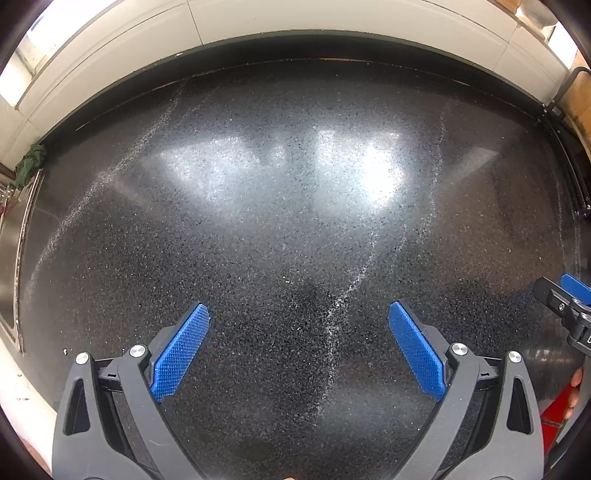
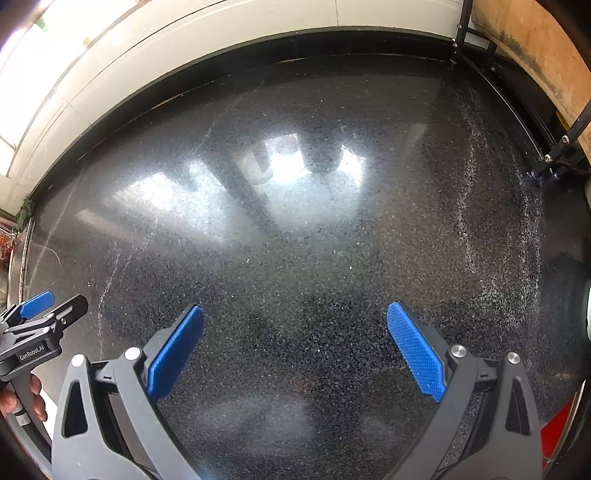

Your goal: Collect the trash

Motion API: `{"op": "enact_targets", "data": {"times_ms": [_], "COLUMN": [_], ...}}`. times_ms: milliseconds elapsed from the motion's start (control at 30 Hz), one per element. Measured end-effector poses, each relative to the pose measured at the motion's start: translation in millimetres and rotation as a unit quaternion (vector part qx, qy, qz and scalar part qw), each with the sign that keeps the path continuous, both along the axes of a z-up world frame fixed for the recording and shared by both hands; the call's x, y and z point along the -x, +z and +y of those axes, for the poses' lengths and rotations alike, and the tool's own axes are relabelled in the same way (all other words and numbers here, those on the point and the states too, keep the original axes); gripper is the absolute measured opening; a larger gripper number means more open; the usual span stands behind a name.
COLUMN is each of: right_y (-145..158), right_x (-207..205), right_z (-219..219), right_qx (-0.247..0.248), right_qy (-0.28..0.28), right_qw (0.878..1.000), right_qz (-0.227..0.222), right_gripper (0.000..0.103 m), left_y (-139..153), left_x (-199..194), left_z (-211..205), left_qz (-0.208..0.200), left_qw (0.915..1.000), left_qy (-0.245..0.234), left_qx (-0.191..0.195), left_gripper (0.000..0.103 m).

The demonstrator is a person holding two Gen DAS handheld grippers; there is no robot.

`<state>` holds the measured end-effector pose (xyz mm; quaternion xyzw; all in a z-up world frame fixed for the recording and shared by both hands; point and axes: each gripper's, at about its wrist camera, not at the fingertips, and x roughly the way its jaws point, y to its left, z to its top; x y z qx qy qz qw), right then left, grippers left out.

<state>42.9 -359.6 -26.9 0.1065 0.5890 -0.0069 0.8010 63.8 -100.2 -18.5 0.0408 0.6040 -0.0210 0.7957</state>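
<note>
My left gripper (image 1: 298,312) hangs open over a black speckled countertop (image 1: 295,229), nothing between its blue pads (image 1: 181,350). My right gripper (image 2: 294,314) is open too, above the same countertop (image 2: 314,258), and holds nothing. Each gripper shows at the edge of the other's view: the right gripper (image 1: 565,299) at the far right, the left gripper (image 2: 40,314) at the far left with a hand (image 2: 22,400) on its handle. No trash item shows on the stone; only a tiny pale speck (image 1: 286,281) and whitish dusty streaks (image 1: 340,306).
A white tiled wall (image 1: 295,18) runs along the back edge. A steel sink (image 1: 11,258) with a green cloth (image 1: 29,164) lies at the left. A black metal rack leg (image 2: 554,162) and a wooden board (image 2: 535,48) stand at the right. Something red (image 2: 557,424) sits low right.
</note>
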Motion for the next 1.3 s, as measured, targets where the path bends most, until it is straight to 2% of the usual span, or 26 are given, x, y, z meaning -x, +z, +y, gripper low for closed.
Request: {"op": "enact_targets", "data": {"times_ms": [600,1067,1200,1300], "right_y": [-2.2,-5.8,-6.9,-6.5], "right_x": [13.1,28.6,33.0,35.8], "right_z": [4.4,-0.4,-2.7,-2.5], "right_qx": [0.005,0.011,0.011,0.011], "right_qy": [0.005,0.002,0.003,0.003], "right_qw": [1.000,1.000,1.000,1.000], "right_qz": [0.006,0.011,0.014,0.014], "right_gripper": [0.096,0.096,0.096,0.096], "left_y": [-7.5,-3.6,-2.4,2.0], "left_x": [9.1,16.0,15.4,17.1], "left_z": [-1.9,-5.7,-0.2,2.8], "left_qz": [-0.001,0.004,0.006,0.000], "left_qw": [0.9995,0.9999,0.9999,0.9991], "left_qy": [-0.006,0.001,0.013,0.011], "left_qx": [-0.030,-0.011,0.010,0.040], "left_gripper": [0.095,0.096,0.096,0.096]}}
